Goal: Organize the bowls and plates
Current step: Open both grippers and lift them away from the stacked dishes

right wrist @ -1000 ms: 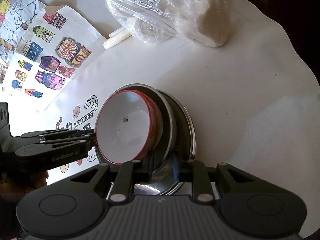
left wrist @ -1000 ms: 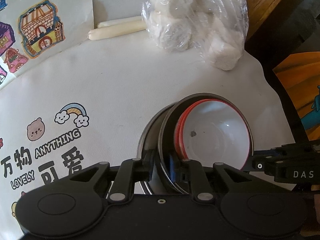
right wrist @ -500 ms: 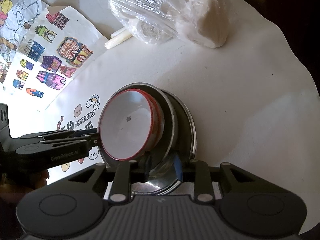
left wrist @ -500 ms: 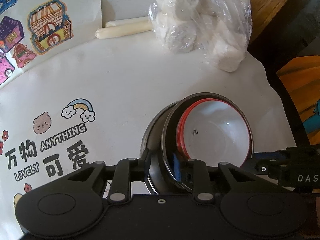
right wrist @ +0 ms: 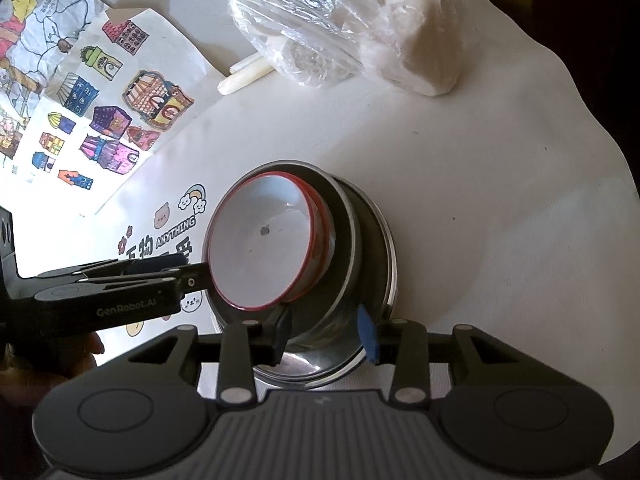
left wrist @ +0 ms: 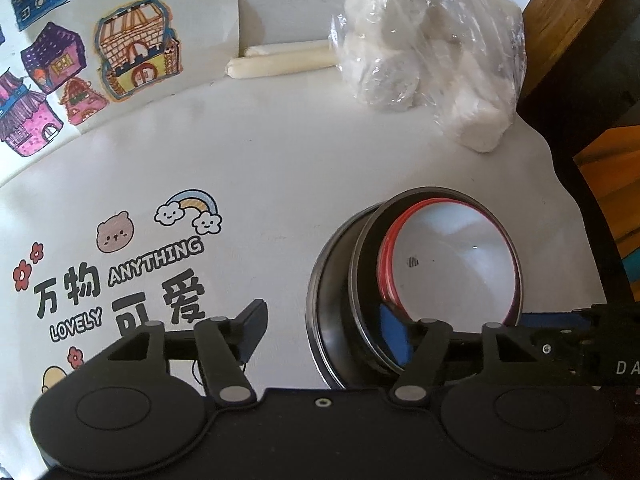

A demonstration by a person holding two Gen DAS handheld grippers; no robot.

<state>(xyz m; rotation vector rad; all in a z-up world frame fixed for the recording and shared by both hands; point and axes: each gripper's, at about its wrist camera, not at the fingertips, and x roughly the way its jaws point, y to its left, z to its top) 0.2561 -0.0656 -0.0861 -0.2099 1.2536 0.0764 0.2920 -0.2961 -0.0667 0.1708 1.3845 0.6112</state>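
A white bowl with a red rim [left wrist: 448, 264] [right wrist: 260, 244] sits nested in a steel bowl [left wrist: 366, 280] [right wrist: 340, 240], which rests in a wider steel dish [left wrist: 320, 304] [right wrist: 386, 264] on the white table. My left gripper [left wrist: 324, 334] [right wrist: 190, 272] is at the stack's left edge, jaws opening wide. Its blue pad is inside the steel bowl and its other finger is well clear on the outside. My right gripper [right wrist: 325, 336] [left wrist: 536, 320] straddles the near rim of the steel bowl. Its jaws are opening and neither pad presses on the rim.
A clear plastic bag of white buns [left wrist: 420, 60] [right wrist: 360, 32] lies at the back, with two pale sticks [left wrist: 280, 64] beside it. Coloured house drawings [left wrist: 132, 52] cover the back left. The table's edge curves off at the right, by dark wooden furniture [left wrist: 568, 8].
Both grippers were pinched on the stack's rims a second ago. Their jaws have since spread apart, the left far wider than the right. The stack stays in place.
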